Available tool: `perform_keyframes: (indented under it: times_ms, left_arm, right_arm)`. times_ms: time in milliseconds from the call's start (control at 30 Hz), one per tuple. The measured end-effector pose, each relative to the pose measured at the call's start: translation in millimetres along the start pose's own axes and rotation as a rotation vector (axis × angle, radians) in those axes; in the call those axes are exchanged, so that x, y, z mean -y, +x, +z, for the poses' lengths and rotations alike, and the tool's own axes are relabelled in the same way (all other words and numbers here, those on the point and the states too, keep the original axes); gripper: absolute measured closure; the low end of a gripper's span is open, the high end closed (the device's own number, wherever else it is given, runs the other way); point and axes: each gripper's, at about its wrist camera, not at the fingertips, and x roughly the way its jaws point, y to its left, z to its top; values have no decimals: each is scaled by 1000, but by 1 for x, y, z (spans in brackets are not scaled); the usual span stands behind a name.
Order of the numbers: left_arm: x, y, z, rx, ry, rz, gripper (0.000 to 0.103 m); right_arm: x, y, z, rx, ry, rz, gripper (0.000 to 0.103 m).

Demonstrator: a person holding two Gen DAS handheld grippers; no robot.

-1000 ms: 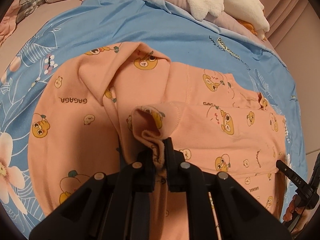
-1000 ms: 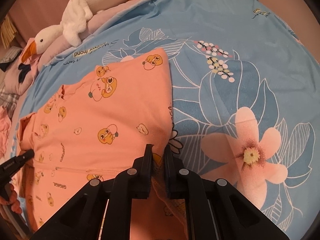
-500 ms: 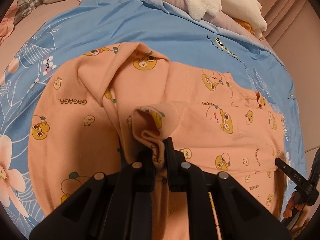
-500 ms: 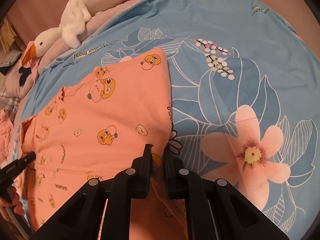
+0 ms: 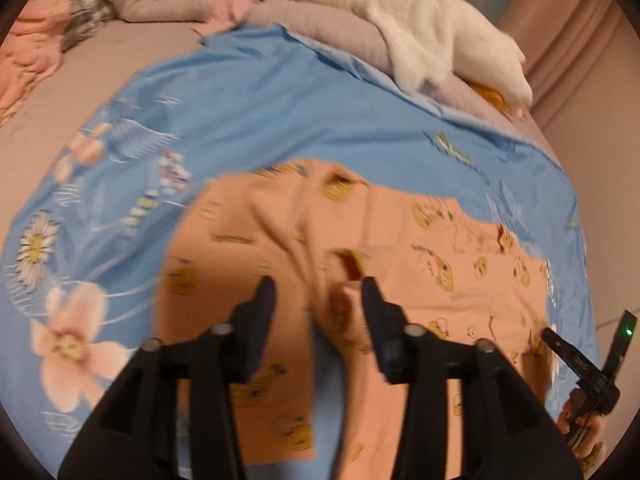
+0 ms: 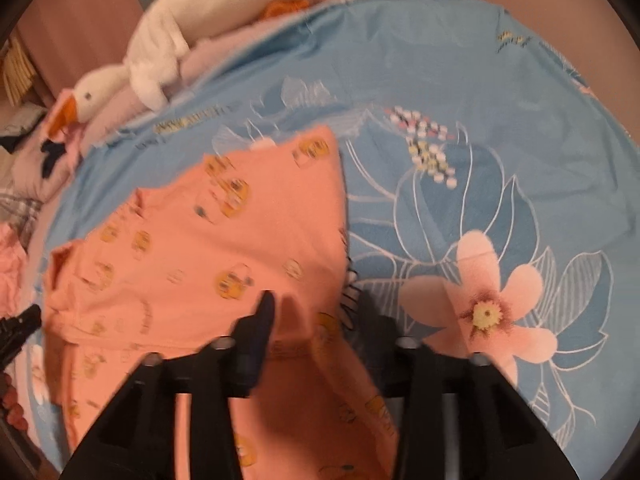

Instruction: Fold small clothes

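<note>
Left gripper (image 5: 318,294) spread wide over the orange garment (image 5: 400,280), flat on the blue sheet (image 5: 280,112); right gripper (image 6: 316,312) also spread at the garment's edge. Only the right view shows the big pink flower print (image 6: 486,312); both show the goose toy (image 5: 420,28) at the far end.

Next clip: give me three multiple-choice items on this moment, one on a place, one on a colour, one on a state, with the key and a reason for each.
1. Where does the plush goose lie?
A. on the pink garment
B. at the far edge of the blue sheet
C. between the left tongs

2. What colour is the garment?
A. peach-pink with cartoon prints
B. plain white
C. green stripes

3. How do the left tongs and right tongs stand?
A. both shut on cloth
B. one open
C. both open

Key: B, the goose rests beyond the blue sheet; A, orange cartoon faces dot the peach fabric; C, both show a wide gap, gripping nothing.
</note>
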Motion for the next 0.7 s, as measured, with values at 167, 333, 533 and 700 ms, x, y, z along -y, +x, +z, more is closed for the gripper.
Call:
perform_keyframes:
  times_ms: [167,333,533,700]
  left_arm:
    - [-28,-26,-7,7,-33,54,38]
    - [-51,-43,-23,17,-35,97,28]
    - [-87,-54,-45,-15,-141,37,29]
    - [-93,-70,-63,-6,-142,17,30]
  right_arm:
    - [-19,-38,0,73,-32,59,38]
    - [-61,-66,-12,127,-159,90,32]
    - [-118,-82,-35,113,-314,185,32]
    - [-138,-103,-40,192,-355,134,32]
